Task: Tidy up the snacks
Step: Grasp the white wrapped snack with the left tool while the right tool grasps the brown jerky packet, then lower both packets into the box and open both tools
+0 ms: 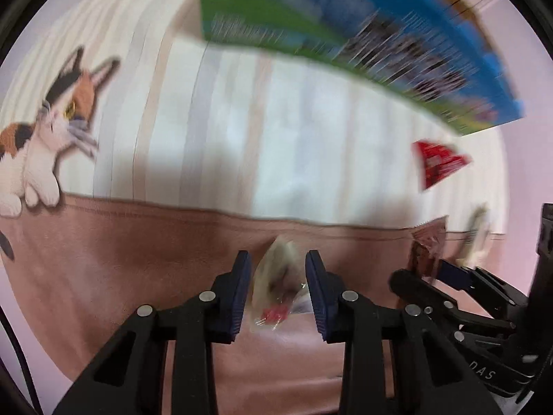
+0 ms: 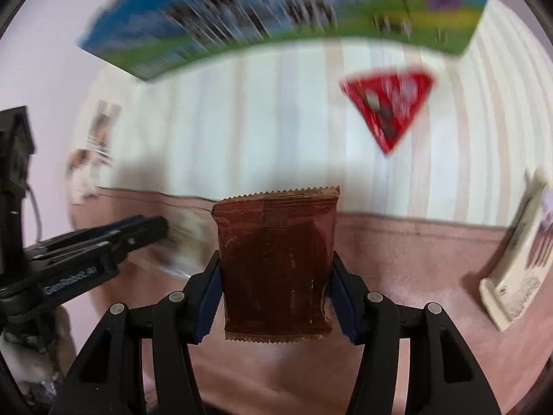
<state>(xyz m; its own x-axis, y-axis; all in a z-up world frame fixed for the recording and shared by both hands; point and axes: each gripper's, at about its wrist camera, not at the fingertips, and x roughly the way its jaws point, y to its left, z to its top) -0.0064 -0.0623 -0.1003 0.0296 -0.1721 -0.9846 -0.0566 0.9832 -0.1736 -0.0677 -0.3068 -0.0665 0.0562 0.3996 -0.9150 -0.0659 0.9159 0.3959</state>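
My right gripper [image 2: 276, 276] is shut on a brown snack packet [image 2: 276, 263], held upright above the pink cloth; it also shows at the right of the left wrist view [image 1: 427, 249]. My left gripper [image 1: 276, 290] has a clear-wrapped pale snack [image 1: 276, 287] between its fingers; the jaws stand a little apart from it and the view is blurred, so contact is unclear. A red triangular snack packet [image 2: 389, 107] lies on the striped cloth ahead, also in the left wrist view [image 1: 439, 164].
A blue and green printed box [image 1: 345, 34] stands at the far side, also in the right wrist view [image 2: 276, 10]. A cream packet [image 2: 518, 269] lies at the right. A cat picture [image 1: 45, 138] marks the striped cloth at the left.
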